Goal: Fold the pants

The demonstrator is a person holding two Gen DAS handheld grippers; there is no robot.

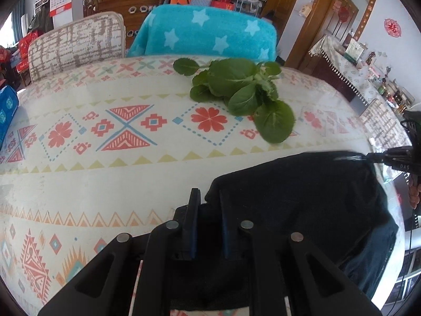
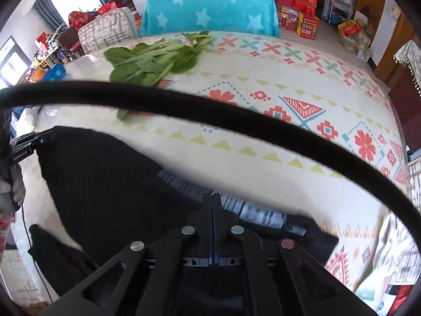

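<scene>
Left gripper (image 1: 209, 197) is sitting low centre in its view, jaws slightly apart around the pants' (image 1: 302, 200) edge, apparently pinching it. Pants are lying dark across the lower right of the tablecloth (image 1: 105, 179), greens (image 1: 236, 92) beyond. Right gripper (image 2: 212, 197) is pressing together on the waistband.

Leafy greens (image 1: 236, 92) — perhaps spinach — on tablecloth (image 1: 105, 179).
</scene>
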